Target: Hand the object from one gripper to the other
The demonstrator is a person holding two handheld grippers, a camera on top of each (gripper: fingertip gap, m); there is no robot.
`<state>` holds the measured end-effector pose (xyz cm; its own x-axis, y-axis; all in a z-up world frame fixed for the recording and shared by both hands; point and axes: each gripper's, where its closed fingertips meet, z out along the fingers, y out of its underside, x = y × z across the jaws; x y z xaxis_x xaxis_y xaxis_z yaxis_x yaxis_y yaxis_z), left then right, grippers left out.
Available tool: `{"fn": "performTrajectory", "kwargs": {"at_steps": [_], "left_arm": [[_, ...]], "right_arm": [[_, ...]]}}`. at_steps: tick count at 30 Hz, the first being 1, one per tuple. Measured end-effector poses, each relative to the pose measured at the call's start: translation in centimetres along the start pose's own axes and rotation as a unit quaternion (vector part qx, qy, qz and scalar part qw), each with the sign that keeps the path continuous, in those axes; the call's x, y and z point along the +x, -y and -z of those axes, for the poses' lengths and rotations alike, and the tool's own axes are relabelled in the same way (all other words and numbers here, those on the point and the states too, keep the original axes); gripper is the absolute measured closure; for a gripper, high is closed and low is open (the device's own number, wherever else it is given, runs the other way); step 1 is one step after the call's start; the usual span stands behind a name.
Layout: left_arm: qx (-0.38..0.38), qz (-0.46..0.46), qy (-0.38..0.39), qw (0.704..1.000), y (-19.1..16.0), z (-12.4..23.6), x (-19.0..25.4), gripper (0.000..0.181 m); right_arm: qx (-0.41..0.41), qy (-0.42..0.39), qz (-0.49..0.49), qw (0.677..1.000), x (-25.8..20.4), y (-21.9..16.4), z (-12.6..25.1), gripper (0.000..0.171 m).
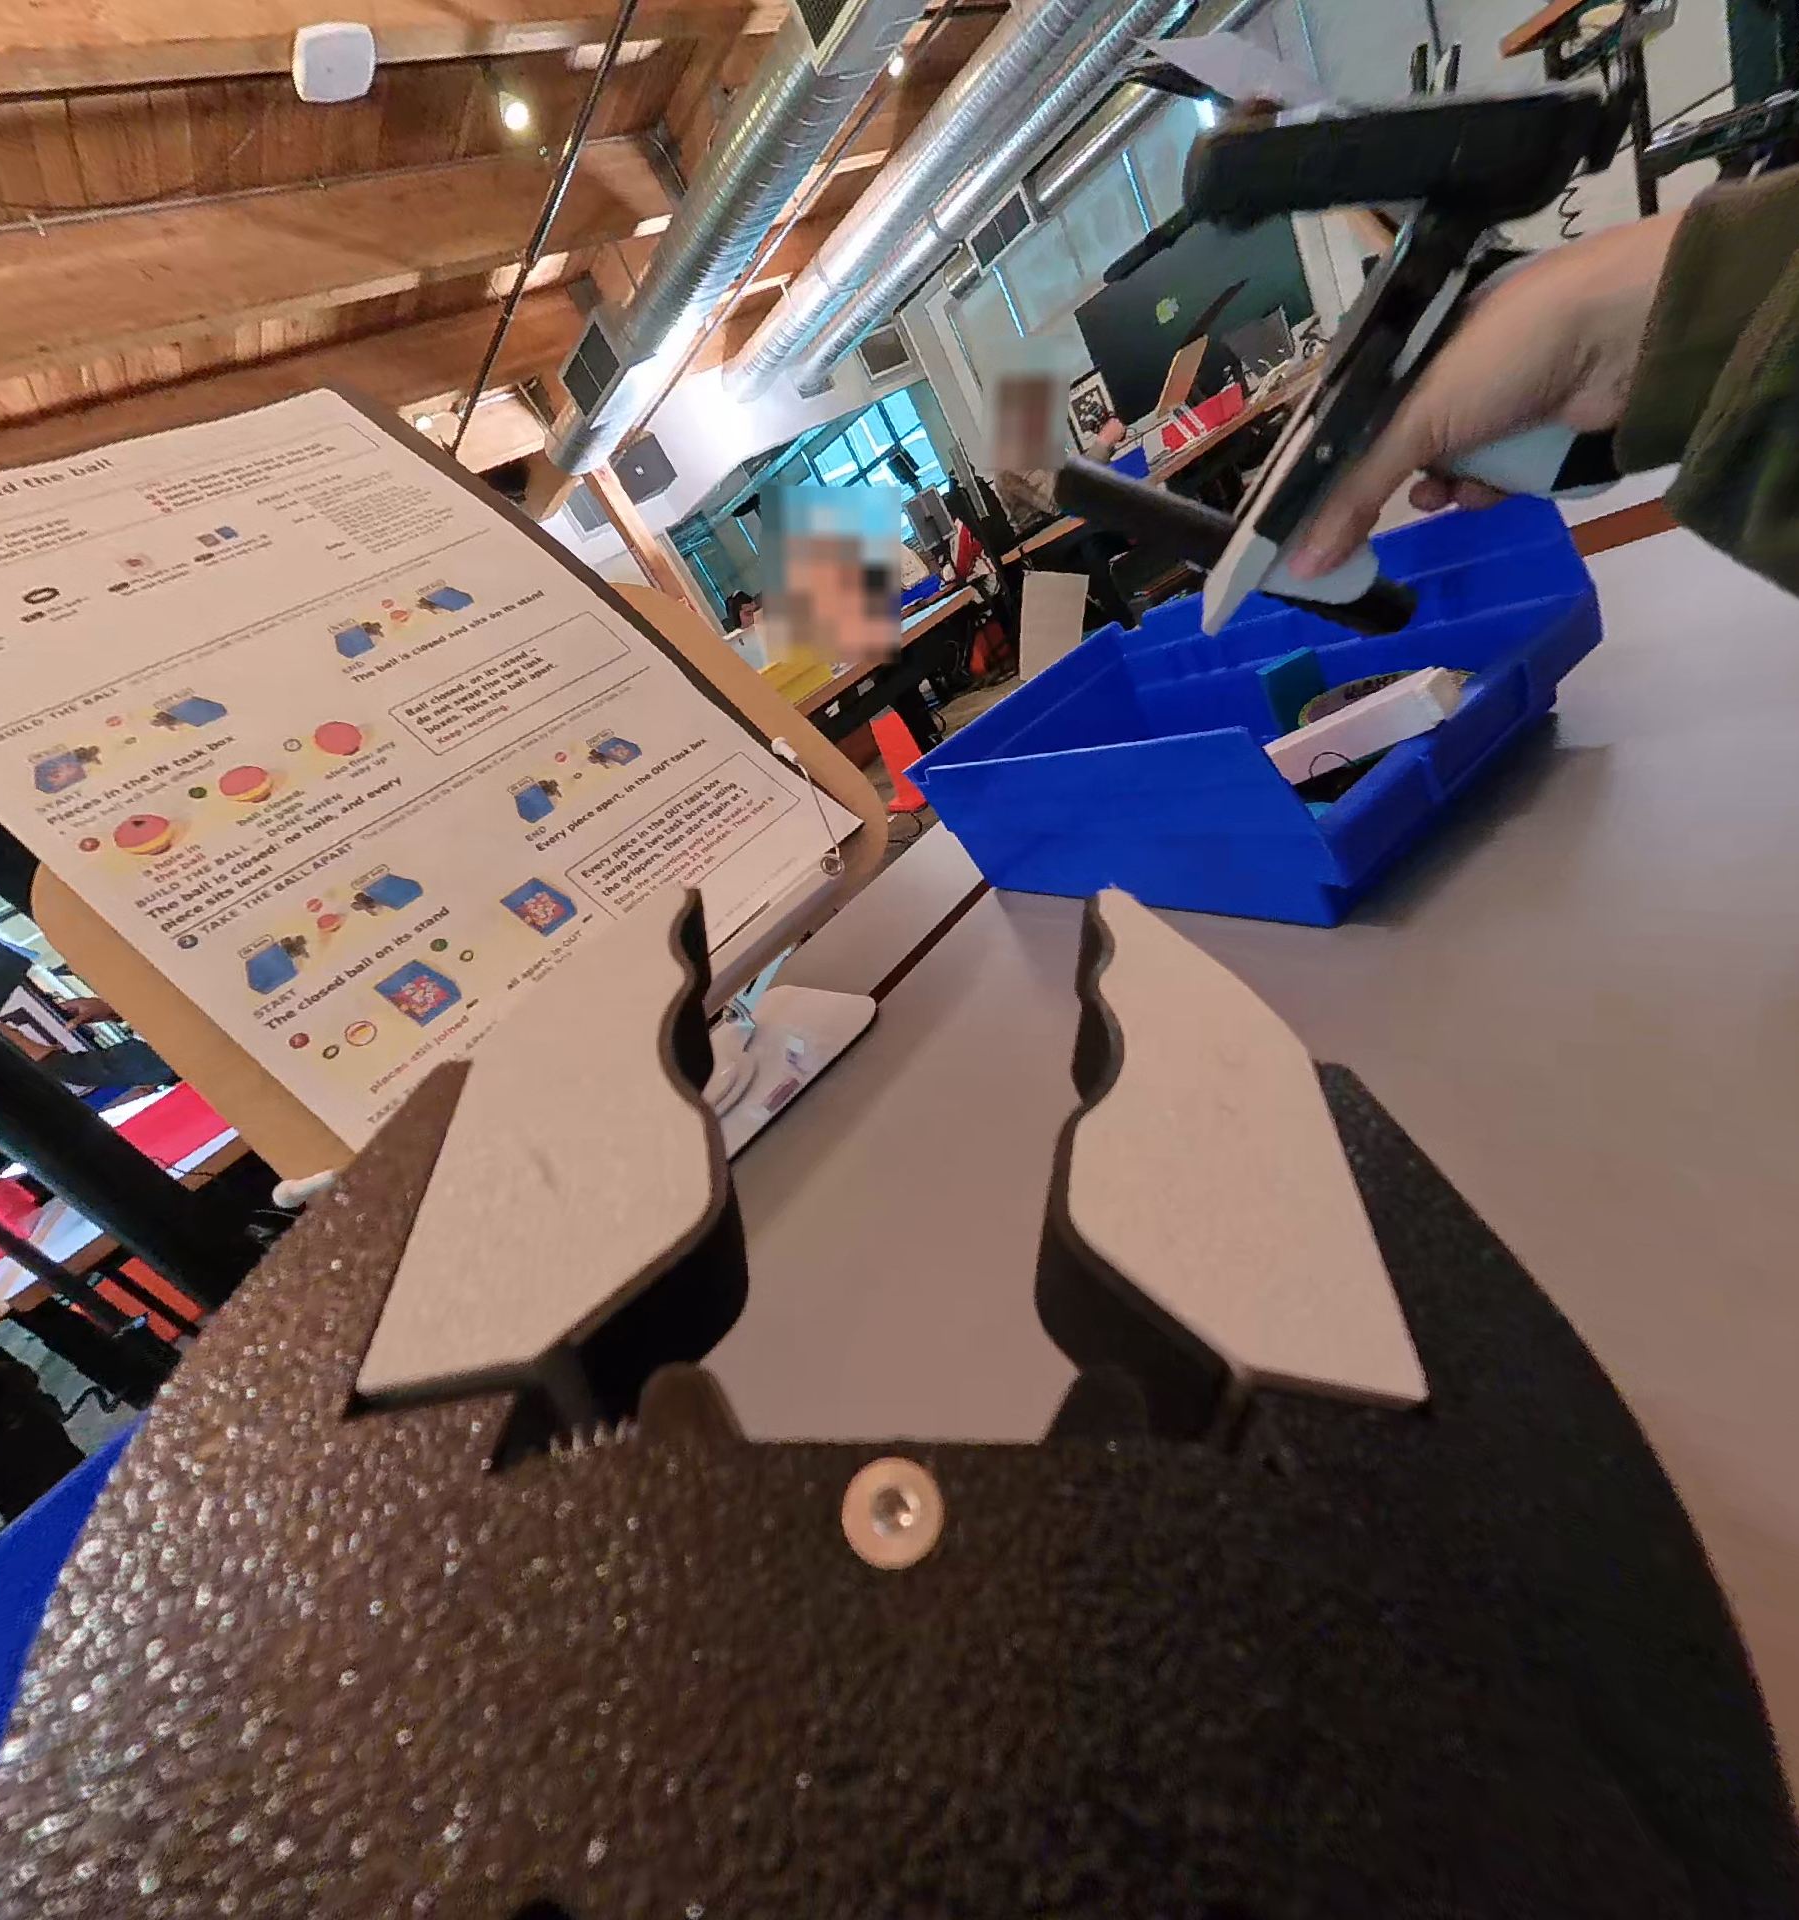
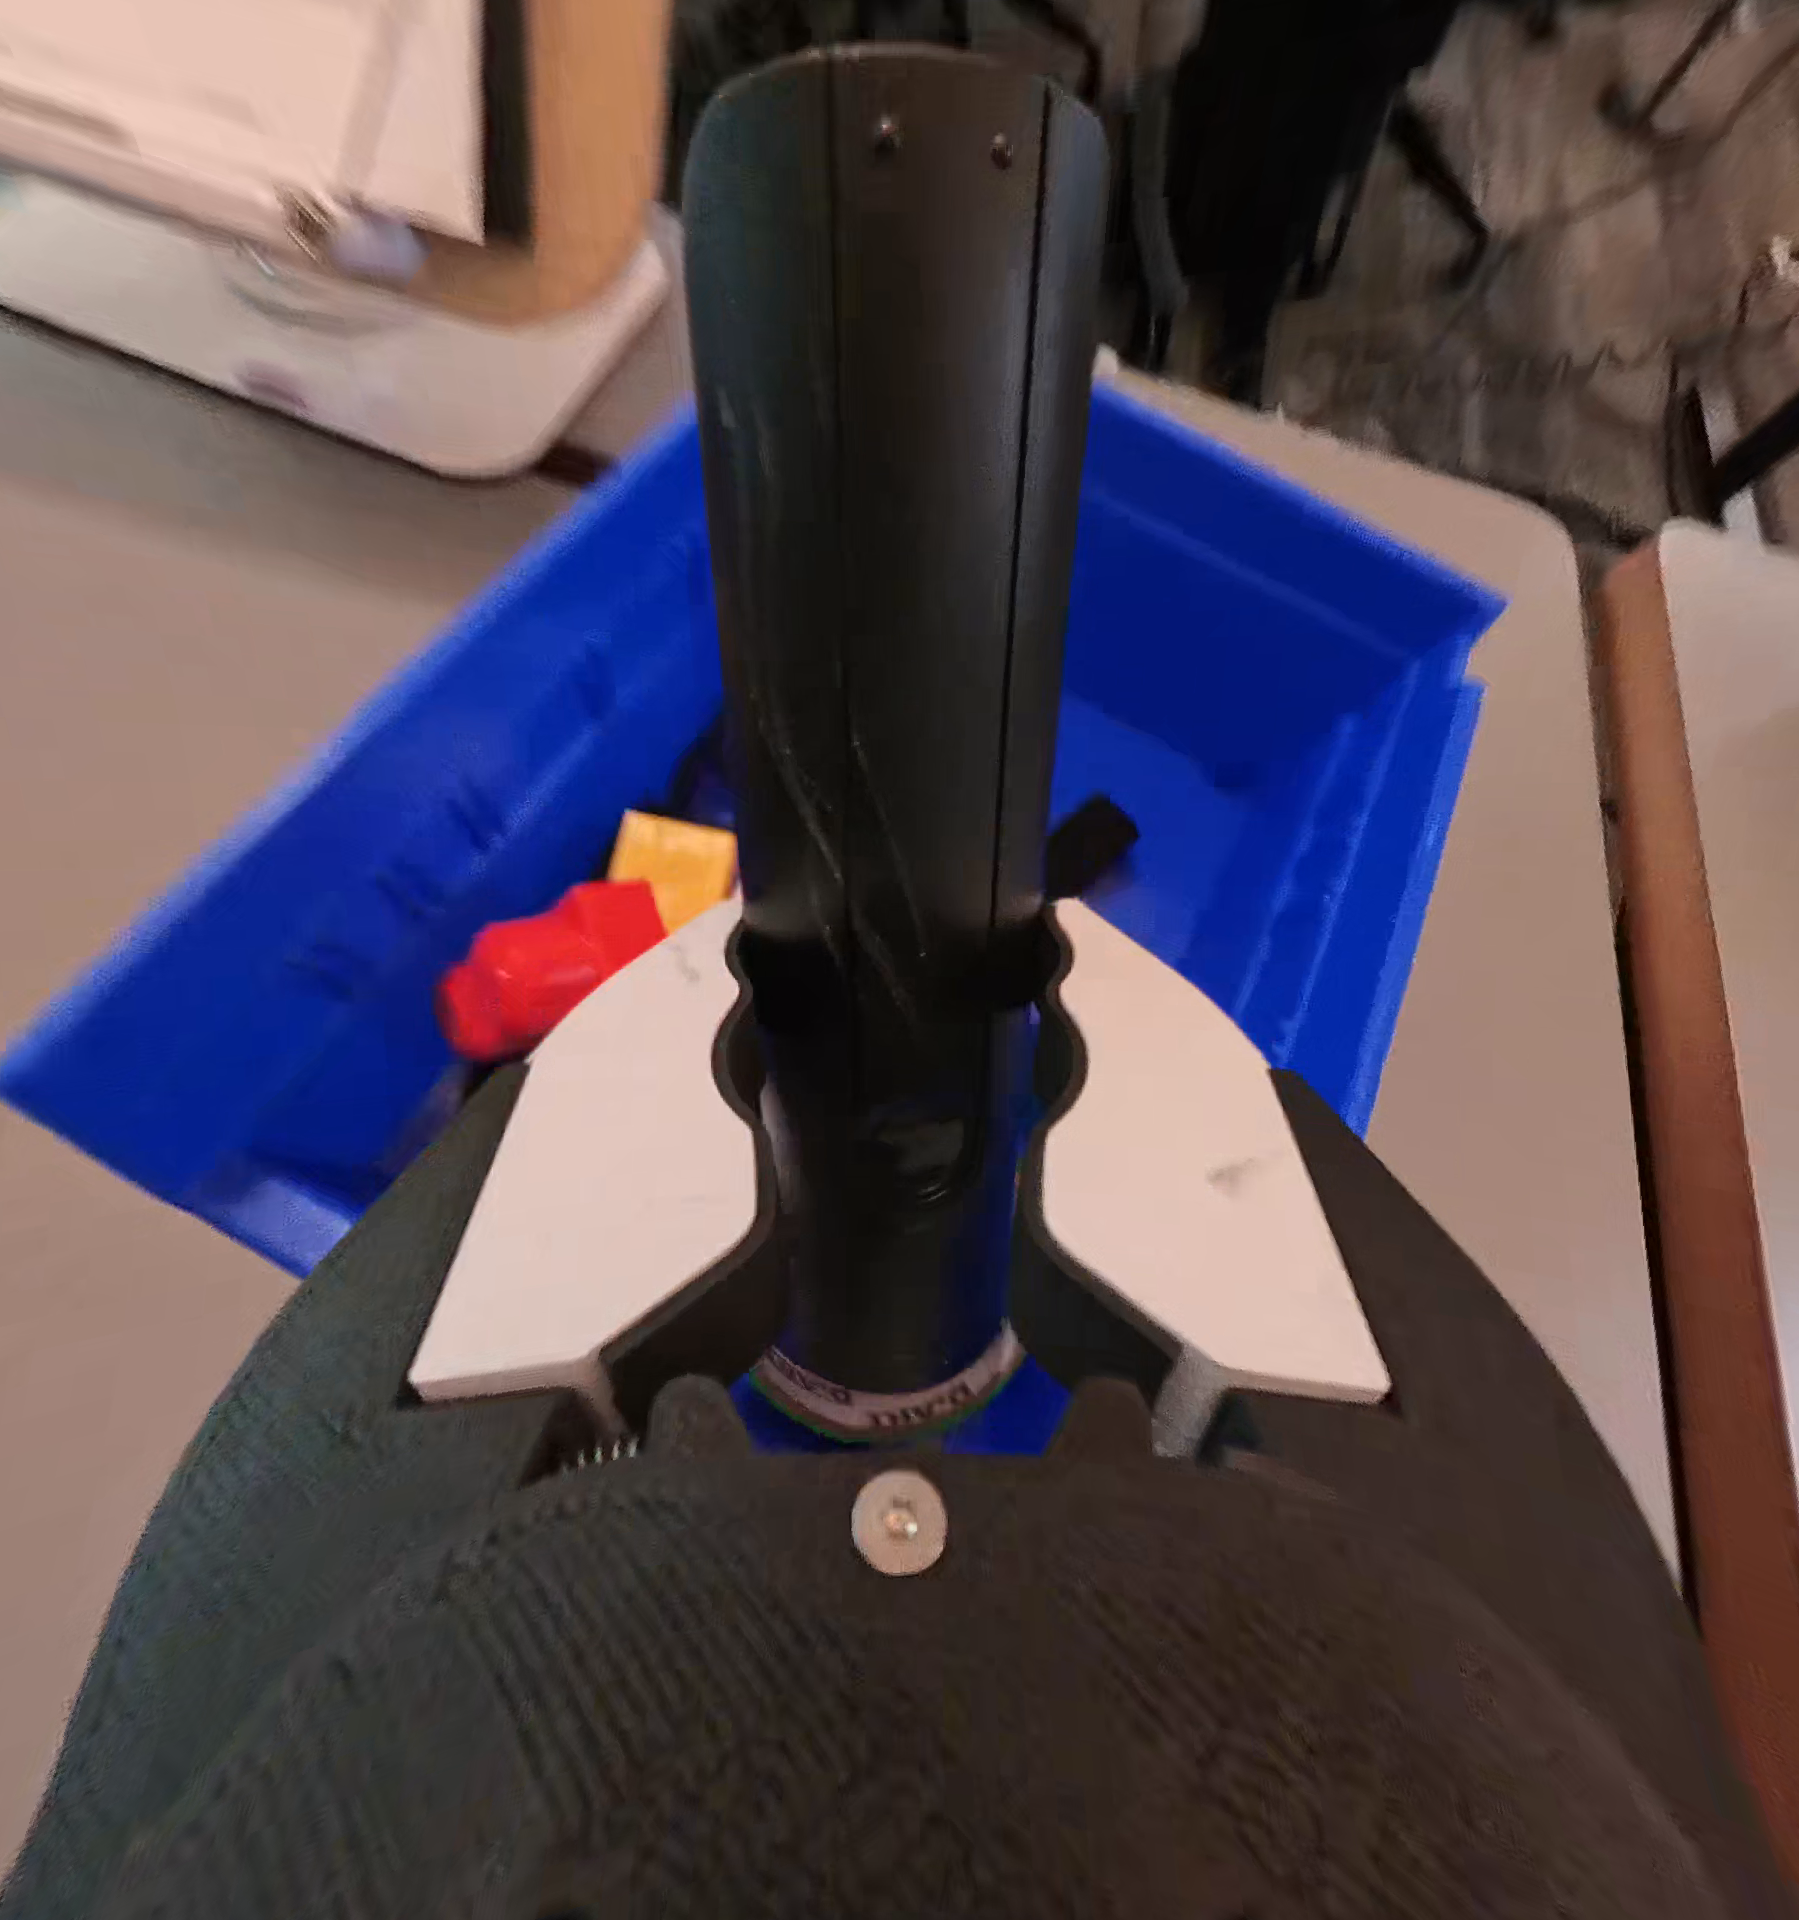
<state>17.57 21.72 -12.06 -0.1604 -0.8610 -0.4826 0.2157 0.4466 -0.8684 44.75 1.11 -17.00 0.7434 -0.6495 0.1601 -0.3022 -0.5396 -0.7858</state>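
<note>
My right gripper (image 2: 895, 935) is shut on a long black tube-like object (image 2: 874, 520), which points forward over a blue bin (image 2: 438, 790). In the left wrist view the right gripper (image 1: 1250, 582) is at the upper right in a person's hand (image 1: 1497, 395). There it holds the black object (image 1: 1155, 514) crosswise above the blue bin (image 1: 1134, 831). My left gripper (image 1: 895, 914) is open and empty. It hovers over the grey table (image 1: 1497, 1091), nearer than the bin and well apart from the object.
The bin holds a red piece (image 2: 531, 966), a yellow piece (image 2: 671, 857), a small black piece (image 2: 1092, 831) and a white box (image 1: 1362, 717). An instruction sheet on a stand (image 1: 303, 727) stands at the left. A second table with a brown edge (image 2: 1653, 831) adjoins on the right. The gap from one gripper's tips to the other's is roughly 35 cm.
</note>
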Motion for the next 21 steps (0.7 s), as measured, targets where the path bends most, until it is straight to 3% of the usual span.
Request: {"fn": "performTrajectory", "kwargs": {"at_steps": [5,10,16,21], "left_arm": [[-0.003,0.022,-0.005,1.000,-0.4,-0.1,0.1,0.116],[-0.009,0.035,-0.017,0.999,-0.8,-0.3,0.6,0.118],[-0.008,0.065,-0.003,0.998,-0.3,0.2,-0.7,0.121],[-0.064,0.189,0.116,0.973,-1.5,3.6,-8.7,0.136]], "right_arm": [[-0.090,-0.015,0.039,0.995,0.0,-3.2,-1.6,0.121],[-0.125,-0.003,0.081,0.989,-1.3,-4.3,-2.5,0.121],[-0.055,-0.031,0.108,0.992,-1.8,-1.0,-1.2,0.117],[0.064,-0.029,0.140,0.988,-3.2,3.6,1.7,0.119]]}}
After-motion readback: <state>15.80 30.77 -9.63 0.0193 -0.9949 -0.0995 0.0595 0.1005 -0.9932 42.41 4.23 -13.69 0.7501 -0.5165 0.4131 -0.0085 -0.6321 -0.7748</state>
